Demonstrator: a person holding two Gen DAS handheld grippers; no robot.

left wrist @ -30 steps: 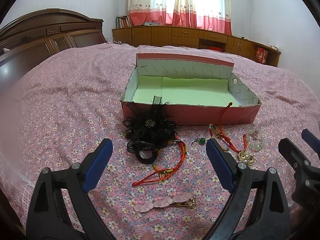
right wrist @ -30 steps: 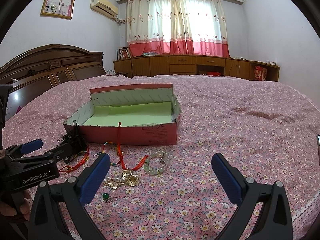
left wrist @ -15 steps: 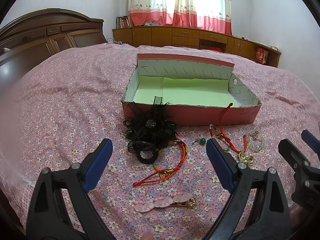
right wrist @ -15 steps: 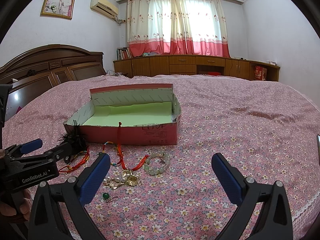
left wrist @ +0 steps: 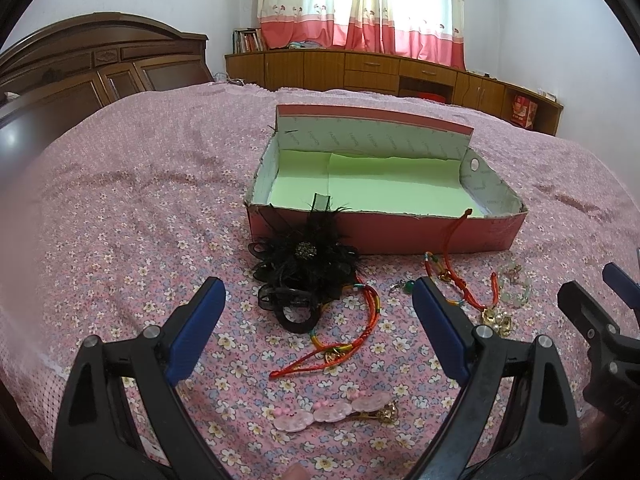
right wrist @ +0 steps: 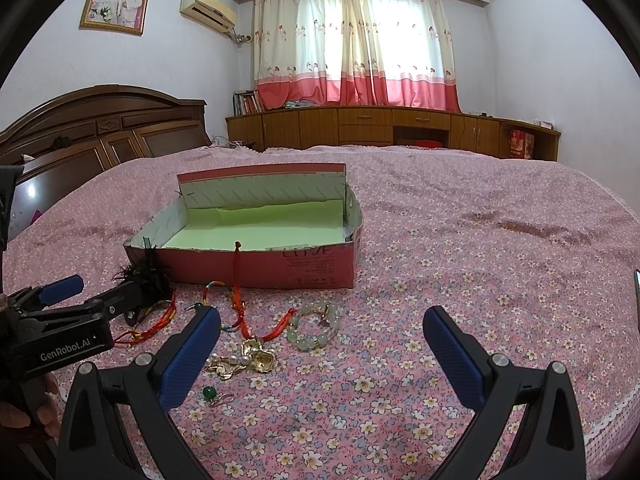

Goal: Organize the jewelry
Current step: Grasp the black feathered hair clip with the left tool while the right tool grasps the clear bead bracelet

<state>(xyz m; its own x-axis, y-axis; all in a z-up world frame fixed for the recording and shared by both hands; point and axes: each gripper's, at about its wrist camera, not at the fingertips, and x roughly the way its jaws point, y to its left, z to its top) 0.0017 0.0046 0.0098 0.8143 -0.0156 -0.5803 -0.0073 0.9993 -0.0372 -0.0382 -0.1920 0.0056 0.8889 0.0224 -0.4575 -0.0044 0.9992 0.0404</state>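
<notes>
Two hand-held grippers hover low over a bed covered in a pink floral bedspread (left wrist: 120, 208), both pointing toward an open pink cardboard box (left wrist: 384, 232) with a pale green lining.

The left gripper (left wrist: 318, 326) has its blue-padded jaws spread wide and holds nothing. Straight ahead of it, between the jaws and the box, lies a black feathered hair flower (left wrist: 306, 258) with a dark beaded centre; its top leans against the box's front wall. Just ahead of the gap between the jaws, a red and multicoloured cord bracelet (left wrist: 344, 344) trails from the flower toward the gripper. Nearer still, low between the jaws, lies a pink hair clip (left wrist: 332, 412) with rounded pale pink shapes and a gold end. Just beyond the tip of the right jaw sits a small green bead charm (left wrist: 407, 287).

The right gripper (right wrist: 322, 346) also has its jaws spread wide, with nothing between the pads. Ahead of its left jaw, a red knotted cord (right wrist: 238, 280) leans up against the box front, its end reaching the rim. Just inside and ahead of the left jaw lies a gold and pearl ornament (right wrist: 248, 360). Ahead, between the jaws, toward the left, lies a pale green bead bracelet (right wrist: 314, 326). The green bead charm sits on the near side of the left jaw.

All the jewellery lies on the bedspread outside the box. Beyond the bed stand a dark wooden headboard (right wrist: 100, 128) and a long wooden cabinet (right wrist: 380, 128) under pink and white curtains (right wrist: 356, 44).
</notes>
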